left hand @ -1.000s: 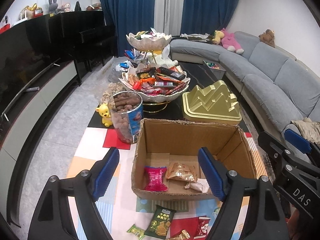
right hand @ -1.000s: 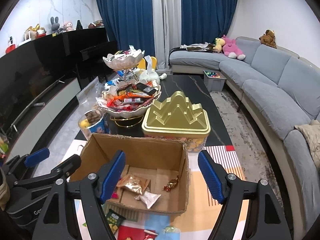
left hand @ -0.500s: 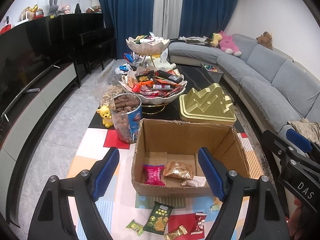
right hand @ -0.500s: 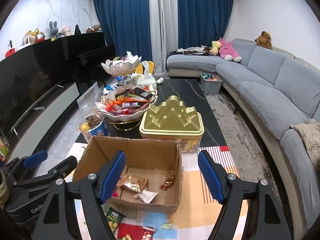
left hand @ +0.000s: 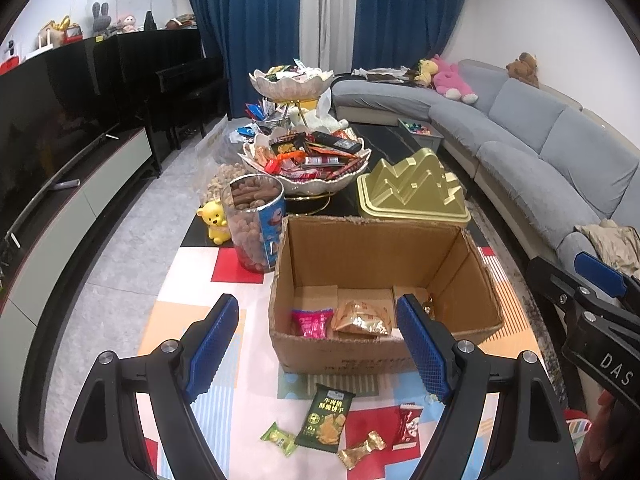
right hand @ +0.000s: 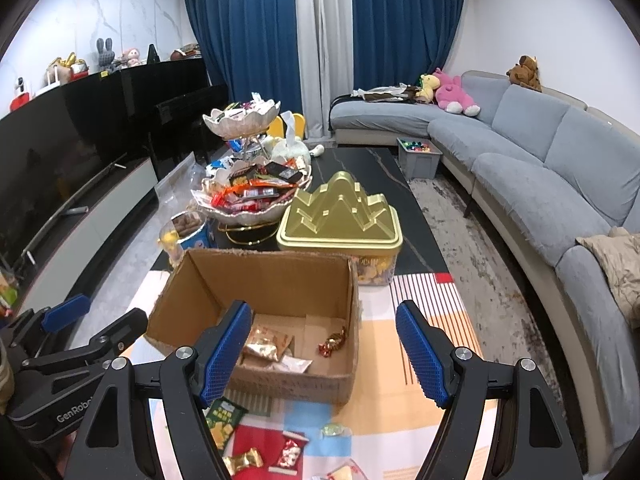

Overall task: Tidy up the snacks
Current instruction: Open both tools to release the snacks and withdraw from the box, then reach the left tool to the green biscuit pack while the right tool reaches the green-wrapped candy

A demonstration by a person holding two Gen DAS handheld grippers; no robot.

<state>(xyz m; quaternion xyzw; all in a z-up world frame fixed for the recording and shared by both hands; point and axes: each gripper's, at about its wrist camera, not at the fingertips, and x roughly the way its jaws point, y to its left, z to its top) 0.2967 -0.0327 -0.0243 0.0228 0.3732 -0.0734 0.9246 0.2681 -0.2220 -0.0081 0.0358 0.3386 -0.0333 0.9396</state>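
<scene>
Showing a living-room coffee table seen from both grippers, each held above its near end. The left gripper (left hand: pixel 318 346) and the right gripper (right hand: pixel 324 350) both have their blue-padded fingers spread wide, holding nothing. A patchwork mat (left hand: pixel 208 300) of red, orange, white and blue covers the near part of the table; farther off the dark marbled tabletop (right hand: pixel 372 168) is bare. On the mat stands an open cardboard box (left hand: pixel 384 276) containing a pink packet (left hand: pixel 310 322), a gold packet (left hand: pixel 360 318) and a small red-gold candy (right hand: pixel 332 343). Loose snacks lie on the mat just near of the box: a green packet (left hand: pixel 326 416), a small green candy (left hand: pixel 276 436), a gold-wrapped candy (left hand: pixel 362 450) and a red packet (left hand: pixel 408 426). Left of the box stands a clear nut canister (left hand: pixel 254 220), with a yellow bear figure (left hand: pixel 216 222) beside it. Beyond the box sit a gold mountain-shaped tin (left hand: pixel 412 190) and a two-tier snack stand (left hand: pixel 304 156) heaped with wrappers. A grey sectional sofa (right hand: pixel 552 172) curves along the right, a black television console (left hand: pixel 68 128) runs along the left, and blue curtains (right hand: pixel 256 28) hang at the far wall.
</scene>
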